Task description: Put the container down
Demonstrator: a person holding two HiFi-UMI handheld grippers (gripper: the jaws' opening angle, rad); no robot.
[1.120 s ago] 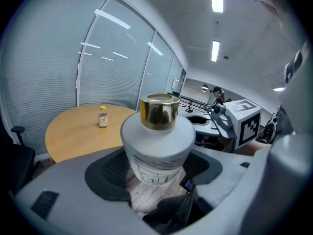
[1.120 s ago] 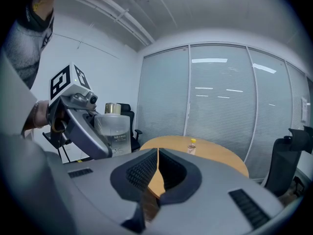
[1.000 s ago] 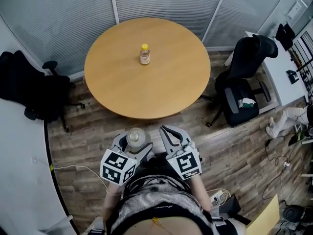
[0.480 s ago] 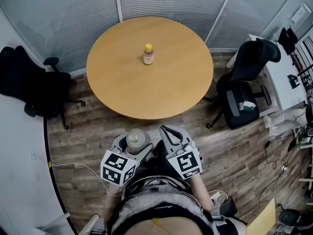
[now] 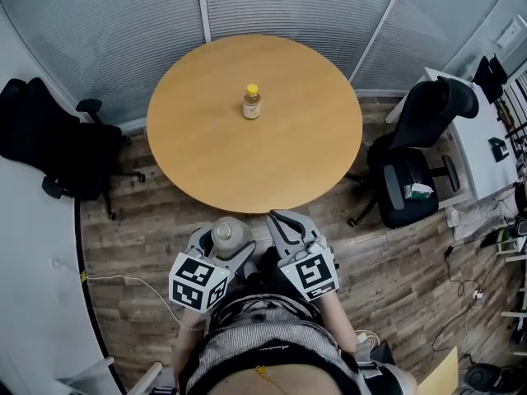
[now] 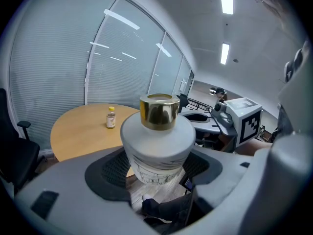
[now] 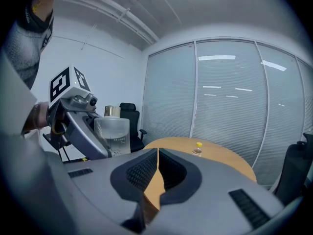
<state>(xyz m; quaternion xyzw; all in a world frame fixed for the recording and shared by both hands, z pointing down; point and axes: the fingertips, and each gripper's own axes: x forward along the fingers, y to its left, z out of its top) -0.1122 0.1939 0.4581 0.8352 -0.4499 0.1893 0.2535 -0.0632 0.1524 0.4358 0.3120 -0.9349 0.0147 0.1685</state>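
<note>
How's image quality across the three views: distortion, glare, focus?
Head view: wide-angle bowing of the blinds, even light, table sharp. Left gripper view: heavy fisheye, dark corners, bright ceiling lights, reflections on the gold cap of the container. Right gripper view: same vignette, glare streaks on the blinds, small bottle tiny but legible.

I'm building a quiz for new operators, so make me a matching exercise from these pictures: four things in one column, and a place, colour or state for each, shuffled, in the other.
1. container
2. small bottle
3. right gripper
4. container's cap

A. jaws together, nothing between
B. gold
C. standing on the round table
D. clamped in the left gripper

Pairs: 1-D, 2-C, 3-A, 4-B
</note>
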